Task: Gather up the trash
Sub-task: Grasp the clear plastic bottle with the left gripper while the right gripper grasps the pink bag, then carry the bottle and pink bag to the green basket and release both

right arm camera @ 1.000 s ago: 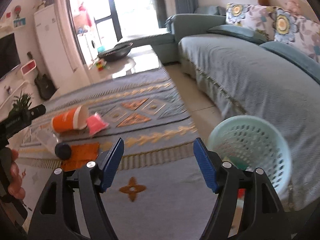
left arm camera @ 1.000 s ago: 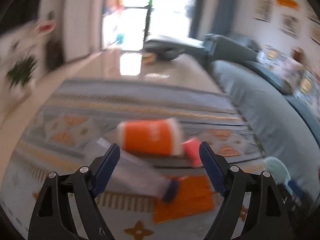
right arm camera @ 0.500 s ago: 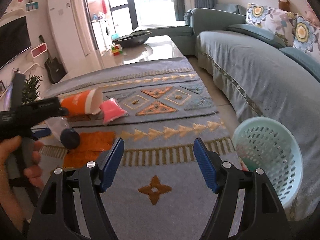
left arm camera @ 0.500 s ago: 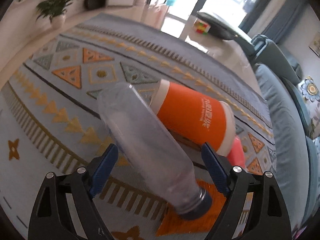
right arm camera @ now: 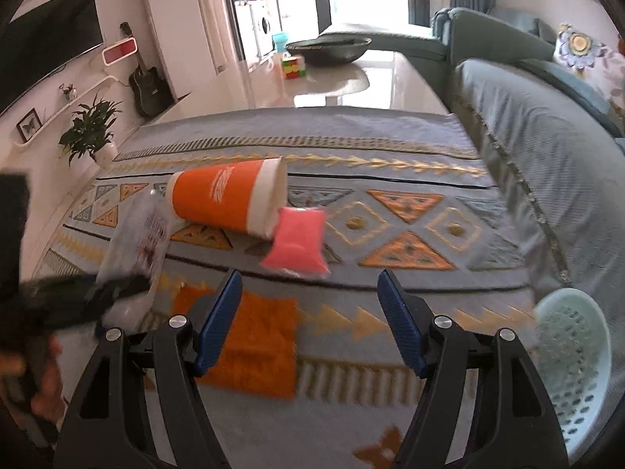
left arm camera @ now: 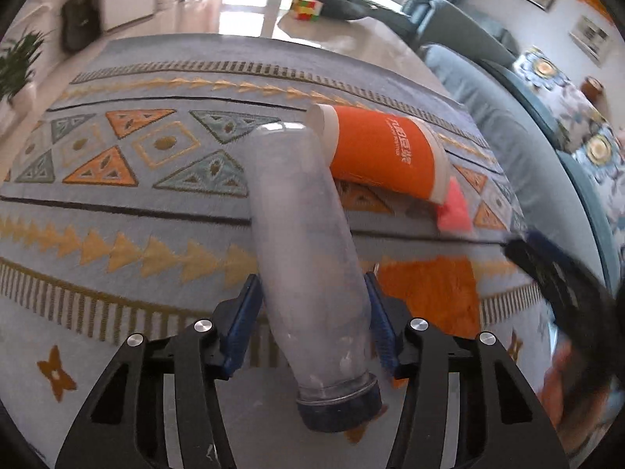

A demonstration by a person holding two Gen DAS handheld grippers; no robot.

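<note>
A clear plastic bottle (left arm camera: 304,234) with a dark blue cap lies on the patterned rug (left arm camera: 117,234). My left gripper (left arm camera: 312,312) straddles its lower body; the jaws are closing and both blue pads touch its sides. An orange paper cup (left arm camera: 383,156) lies on its side just behind the bottle, with a pink packet (left arm camera: 453,211) at its mouth. A flat orange piece (right arm camera: 254,344) lies under my right gripper (right arm camera: 308,293), which is open and holds nothing. The cup (right arm camera: 222,199) and the packet (right arm camera: 299,242) lie ahead of it. A mint basket (right arm camera: 574,359) stands at the right.
A grey-blue sofa (right arm camera: 547,156) runs along the rug's right side. Beyond the rug a low table (right arm camera: 351,74) carries a dark bowl and a coloured cube. A potted plant (right arm camera: 90,129) and a guitar stand by the left wall.
My left gripper came down over the bottle and its jaws narrowed from wide open onto the bottle's sides. My right gripper swung left toward the trash, so the basket slid to the right edge.
</note>
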